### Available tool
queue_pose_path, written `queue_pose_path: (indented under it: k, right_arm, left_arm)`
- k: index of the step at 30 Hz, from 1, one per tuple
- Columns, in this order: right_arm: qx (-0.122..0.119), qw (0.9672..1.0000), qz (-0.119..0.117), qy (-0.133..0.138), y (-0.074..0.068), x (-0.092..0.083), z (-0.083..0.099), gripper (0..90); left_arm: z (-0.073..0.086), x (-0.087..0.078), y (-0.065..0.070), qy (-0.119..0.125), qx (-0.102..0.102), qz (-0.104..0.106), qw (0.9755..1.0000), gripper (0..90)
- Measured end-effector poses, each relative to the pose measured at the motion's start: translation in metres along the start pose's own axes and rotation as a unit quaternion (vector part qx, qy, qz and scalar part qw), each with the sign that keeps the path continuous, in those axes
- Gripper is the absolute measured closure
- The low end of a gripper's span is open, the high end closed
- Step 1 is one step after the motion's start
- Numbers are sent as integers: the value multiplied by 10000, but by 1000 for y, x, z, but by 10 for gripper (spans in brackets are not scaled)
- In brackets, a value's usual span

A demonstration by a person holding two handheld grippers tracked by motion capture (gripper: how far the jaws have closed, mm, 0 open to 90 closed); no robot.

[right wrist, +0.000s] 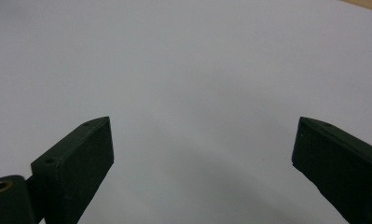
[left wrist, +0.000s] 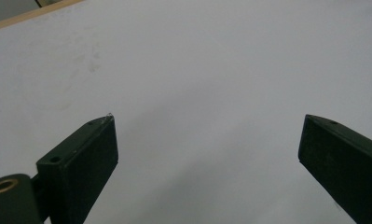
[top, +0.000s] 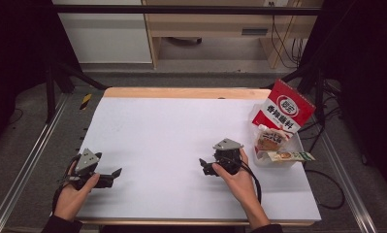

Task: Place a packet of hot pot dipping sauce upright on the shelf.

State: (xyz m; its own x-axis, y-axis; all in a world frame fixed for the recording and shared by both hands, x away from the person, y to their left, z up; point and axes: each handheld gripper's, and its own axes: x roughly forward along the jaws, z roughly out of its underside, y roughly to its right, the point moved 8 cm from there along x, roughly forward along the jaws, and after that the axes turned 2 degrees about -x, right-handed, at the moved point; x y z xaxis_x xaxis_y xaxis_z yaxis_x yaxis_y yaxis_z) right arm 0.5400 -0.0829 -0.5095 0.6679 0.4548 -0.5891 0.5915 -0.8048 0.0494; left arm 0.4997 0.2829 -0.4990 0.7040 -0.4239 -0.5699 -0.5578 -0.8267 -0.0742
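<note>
- High view, nearest the person: the left gripper [top: 114,174] rests low at the near left of the white table [top: 171,126], held in the left hand [top: 73,187], its jaws pointing right across the bare surface.
- In the left gripper view its jaws stand wide apart with nothing but white tabletop between them.
- A little farther in, the right gripper [top: 204,166] sits right of centre in the right hand [top: 235,177], its jaws pointing left, away from the goods behind it.
- The right gripper view shows those jaws also spread wide, with nothing between them, over plain table.
- Just beyond and to the right of the right hand stands a clear bin [top: 293,162] at the table's right edge. In it lie a round snack packet [top: 270,139] and, along the near rim, a long flat packet [top: 291,156] whose long axis runs left to right.
- Farthest, a red bag [top: 289,108] stands tilted at the bin's back.
- The relation that counts: the bin is just beside the right gripper and well apart from the left, so I judge the right hand is the one to reach, and it must first turn its jaws round toward the right.
</note>
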Motion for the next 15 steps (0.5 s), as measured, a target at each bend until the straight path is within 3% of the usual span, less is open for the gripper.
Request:
queue_pose_path:
  k: [15]
  right_arm:
    - [1, 9995, -204, -232, -16, -12, 22, 55]
  left_arm:
    - [0, 0, -1, -15, 18, -12, 10000, 46]
